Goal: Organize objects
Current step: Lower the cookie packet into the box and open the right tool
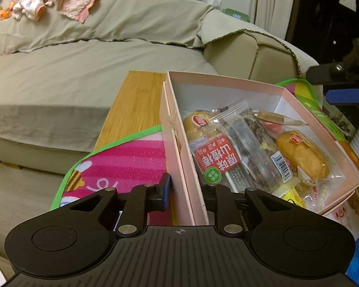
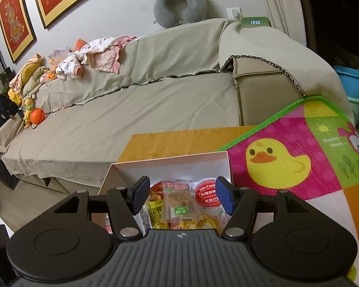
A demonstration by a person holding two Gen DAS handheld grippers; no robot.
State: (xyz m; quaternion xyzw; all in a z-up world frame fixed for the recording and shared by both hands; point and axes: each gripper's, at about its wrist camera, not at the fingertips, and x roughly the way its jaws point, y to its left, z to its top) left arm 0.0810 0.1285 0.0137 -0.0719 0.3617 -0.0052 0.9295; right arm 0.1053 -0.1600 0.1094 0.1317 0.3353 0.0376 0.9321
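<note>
The left gripper [image 1: 185,191] is clamped on the near wall of the pink box [image 1: 179,143], one finger outside, one inside. The box sits on the mat [image 1: 122,162] (its far end over the wooden table [image 1: 136,100]), snacks [image 1: 239,148] inside. The right gripper [image 2: 183,197] hangs spread over the snacks [image 2: 179,205], the duck [image 2: 275,160] at 2 o'clock.

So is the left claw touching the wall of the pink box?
Touching. In the left wrist view the left claw straddles the pink box, its fingers pressed against the near side wall.
</note>
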